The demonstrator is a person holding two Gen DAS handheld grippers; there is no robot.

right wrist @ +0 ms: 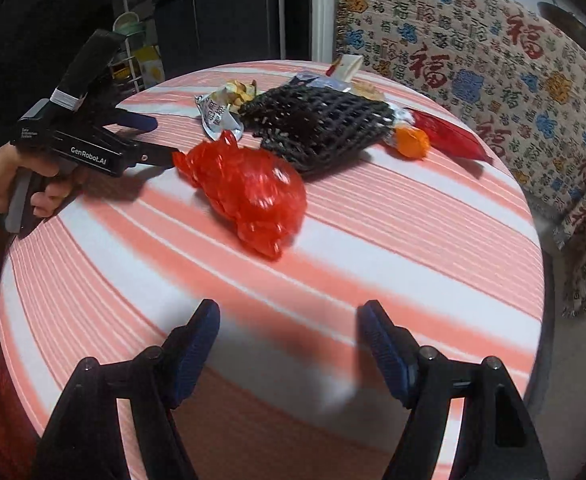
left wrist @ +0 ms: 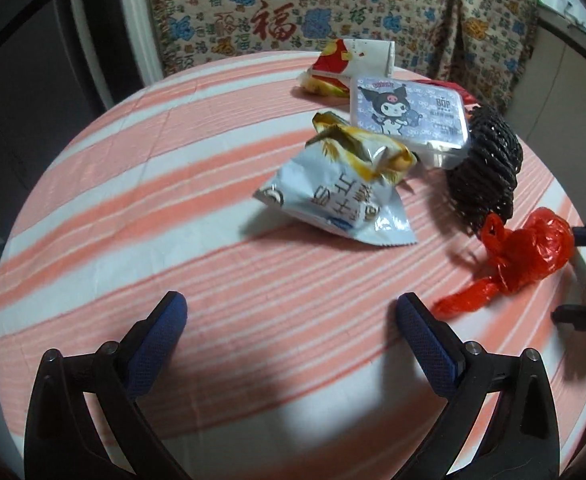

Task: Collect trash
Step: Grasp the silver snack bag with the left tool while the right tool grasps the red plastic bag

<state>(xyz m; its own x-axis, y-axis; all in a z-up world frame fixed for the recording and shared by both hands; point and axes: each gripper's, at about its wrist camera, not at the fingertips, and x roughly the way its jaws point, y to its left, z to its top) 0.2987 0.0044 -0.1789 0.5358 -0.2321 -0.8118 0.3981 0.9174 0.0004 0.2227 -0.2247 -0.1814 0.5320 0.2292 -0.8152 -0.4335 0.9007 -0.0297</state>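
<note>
two grippers, left gripper (left wrist: 291,308) and right gripper (right wrist: 289,316), hung spread apart, gripping nothing, over bare striped cloth (right wrist: 393,216). crinkled red bag (right wrist: 249,192) lay near black mesh (right wrist: 321,124).

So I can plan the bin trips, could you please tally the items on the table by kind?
Red plastic bag: 1
Black foam net: 1
Cartoon-printed box: 1
Snack packets: 3 (silver packet, red-and-white packet, red wrapper)
Orange piece: 1
Total: at least 7; the pile hides some.

On the table (left wrist: 133,208), the knotted bag (left wrist: 529,256) lies just beside the mesh net (left wrist: 485,168), behind the snack wrapper (left wrist: 333,204).
</note>
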